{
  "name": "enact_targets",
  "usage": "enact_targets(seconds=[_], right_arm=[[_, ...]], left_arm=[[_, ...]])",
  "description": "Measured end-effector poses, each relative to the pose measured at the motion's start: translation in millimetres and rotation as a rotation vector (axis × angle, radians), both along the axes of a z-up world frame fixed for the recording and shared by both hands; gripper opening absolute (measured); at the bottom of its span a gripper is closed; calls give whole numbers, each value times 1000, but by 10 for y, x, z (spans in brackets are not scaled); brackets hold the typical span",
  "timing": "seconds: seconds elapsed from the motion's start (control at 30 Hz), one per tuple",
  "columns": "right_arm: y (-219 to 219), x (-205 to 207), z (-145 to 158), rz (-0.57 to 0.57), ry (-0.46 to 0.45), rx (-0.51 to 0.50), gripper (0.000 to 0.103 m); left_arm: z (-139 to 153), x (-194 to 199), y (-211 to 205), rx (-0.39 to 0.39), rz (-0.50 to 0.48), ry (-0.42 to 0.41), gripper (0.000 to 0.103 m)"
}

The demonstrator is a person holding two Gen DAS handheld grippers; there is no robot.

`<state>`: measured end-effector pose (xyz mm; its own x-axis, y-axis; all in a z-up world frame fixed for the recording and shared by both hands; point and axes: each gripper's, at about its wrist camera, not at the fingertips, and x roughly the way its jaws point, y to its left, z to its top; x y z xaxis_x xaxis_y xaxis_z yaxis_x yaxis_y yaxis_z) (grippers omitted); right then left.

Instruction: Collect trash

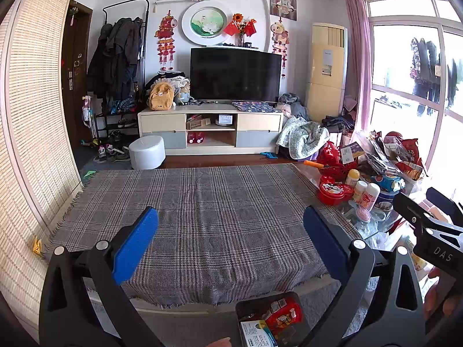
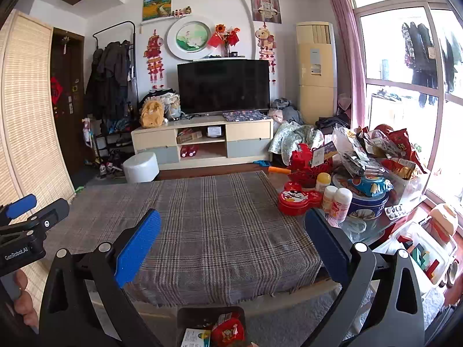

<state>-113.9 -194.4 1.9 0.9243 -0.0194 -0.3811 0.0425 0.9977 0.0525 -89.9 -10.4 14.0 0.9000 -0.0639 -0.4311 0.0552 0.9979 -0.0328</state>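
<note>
A dark trash bin [image 1: 269, 322] stands on the floor below the table's near edge, holding a red wrapper [image 1: 285, 316] and a white-green box [image 1: 256, 334]; it also shows in the right wrist view [image 2: 212, 329]. My left gripper [image 1: 231, 231] is open and empty above the plaid tablecloth [image 1: 202, 211]. My right gripper [image 2: 233, 234] is open and empty above the same cloth [image 2: 208, 219]. The right gripper also shows at the right edge of the left wrist view [image 1: 428, 225], and the left gripper at the left edge of the right wrist view [image 2: 26, 225].
At the table's right end are a red tin [image 2: 295, 199], white bottles [image 2: 341, 205], a blue tin [image 2: 367, 208] and a heap of snack bags [image 2: 385, 150]. A white stool [image 2: 141, 167], TV stand [image 2: 202, 141] and straw screen [image 1: 31, 133] lie beyond.
</note>
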Motion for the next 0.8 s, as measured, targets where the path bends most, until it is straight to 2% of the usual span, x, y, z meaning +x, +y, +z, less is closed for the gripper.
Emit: enact_targets(seconds=[0.8], right_arm=[[-72, -28, -49, 7, 17, 5, 100]], left_arm=[[-24, 17, 54, 16, 9, -4, 95]])
